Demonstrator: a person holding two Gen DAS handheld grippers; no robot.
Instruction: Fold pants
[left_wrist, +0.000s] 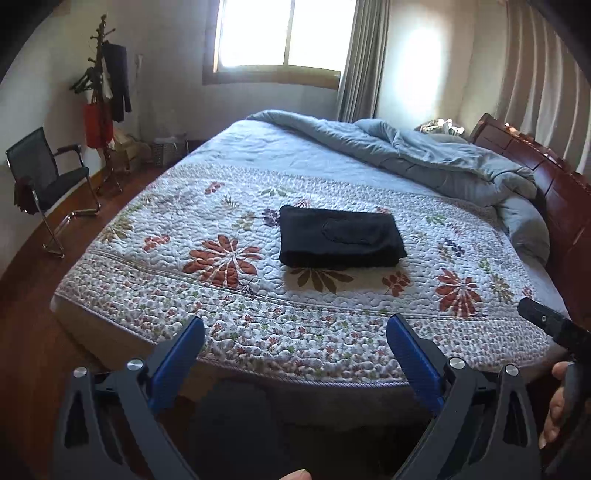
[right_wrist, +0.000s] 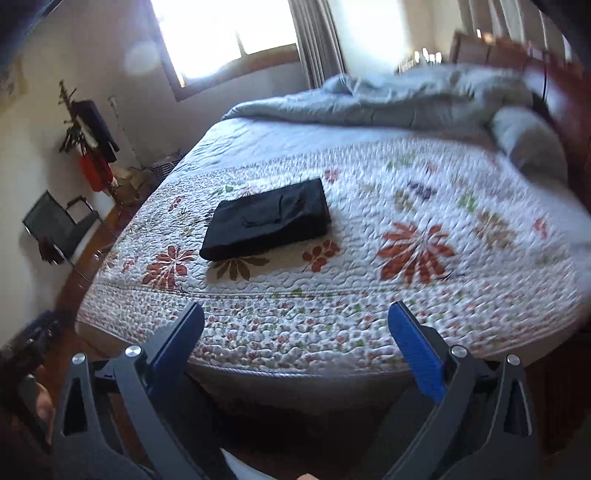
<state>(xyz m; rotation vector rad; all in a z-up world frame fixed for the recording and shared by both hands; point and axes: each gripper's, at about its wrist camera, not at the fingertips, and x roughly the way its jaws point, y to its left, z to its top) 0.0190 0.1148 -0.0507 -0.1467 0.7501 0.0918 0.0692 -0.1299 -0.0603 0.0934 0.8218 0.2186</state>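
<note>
Black pants lie folded into a compact rectangle on the floral quilt in the middle of the bed; they also show in the right wrist view. My left gripper is open and empty, held back over the bed's near edge, well short of the pants. My right gripper is open and empty too, also back at the near edge, with the pants ahead and to its left. Part of the right gripper's body shows at the right edge of the left wrist view.
The floral quilt covers the bed. A crumpled grey duvet lies at the far right by the wooden headboard. A black chair and a coat stand stand on the wooden floor at the left.
</note>
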